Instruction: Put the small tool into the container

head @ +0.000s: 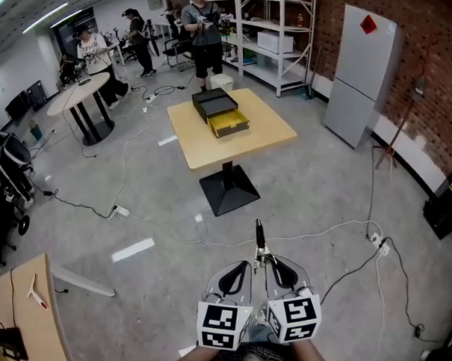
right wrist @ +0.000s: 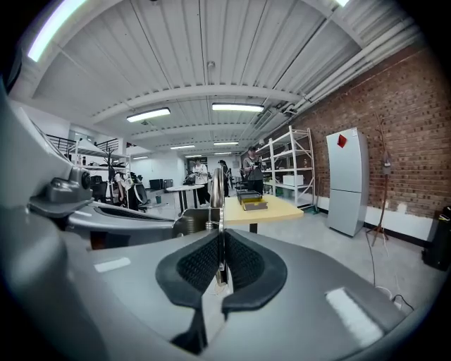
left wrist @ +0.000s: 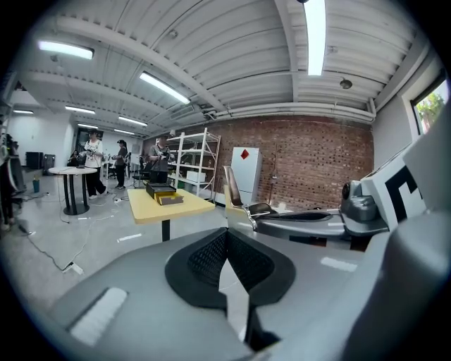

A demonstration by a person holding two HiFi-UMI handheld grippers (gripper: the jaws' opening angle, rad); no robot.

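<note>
In the head view both grippers hang low over the grey floor, side by side, far from the table. My right gripper [head: 268, 265] [right wrist: 220, 236] is shut on the small tool [head: 260, 242] [right wrist: 217, 189], a thin metal clip with a dark end that sticks out past the pads. Beside it my left gripper [head: 237, 273] [left wrist: 226, 233] is shut with nothing between its pads. The small tool [left wrist: 237, 192] also shows in the left gripper view. The container [head: 219, 113] [left wrist: 161, 192] [right wrist: 251, 199], a black box with a yellow drawer pulled out, sits on the square wooden table [head: 261, 133] ahead.
Cables [head: 340, 227] trail across the floor between me and the table's black base [head: 228, 191]. A white cabinet [head: 358, 73] stands by the brick wall, with shelves [head: 272, 32] behind. Several people [head: 204, 31] stand at the back near a round table [head: 76, 93]. A wooden desk [head: 23, 319] lies at the lower left.
</note>
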